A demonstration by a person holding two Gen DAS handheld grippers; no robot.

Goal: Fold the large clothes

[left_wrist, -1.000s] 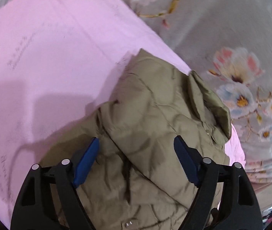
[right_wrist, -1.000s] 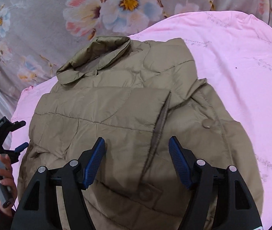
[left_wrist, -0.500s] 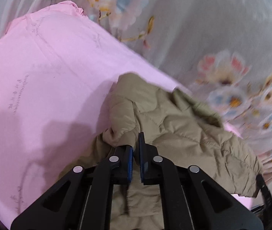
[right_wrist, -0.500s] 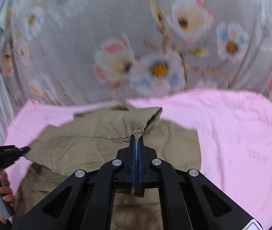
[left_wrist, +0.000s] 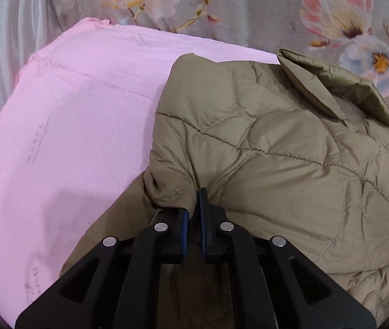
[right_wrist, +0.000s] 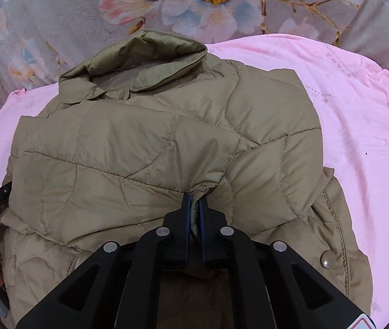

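Jacket (right_wrist: 167, 142), quilted, olive: lies on pink sheet (right_wrist: 359, 126), collar (right_wrist: 145, 54) toward sheet's far edge by floral curtain (right_wrist: 57, 13). Left gripper (left_wrist: 193, 213): clamped on jacket fold. Right gripper (right_wrist: 194, 205): clamped on jacket hem, lower half doubled over upper.

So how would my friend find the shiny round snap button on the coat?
Start at the pink sheet with the puffy tan coat lying on it. In the right wrist view, follow the coat's right edge toward the camera. The snap button is the only small, silvery, metal dot there, beside the stitched hem.
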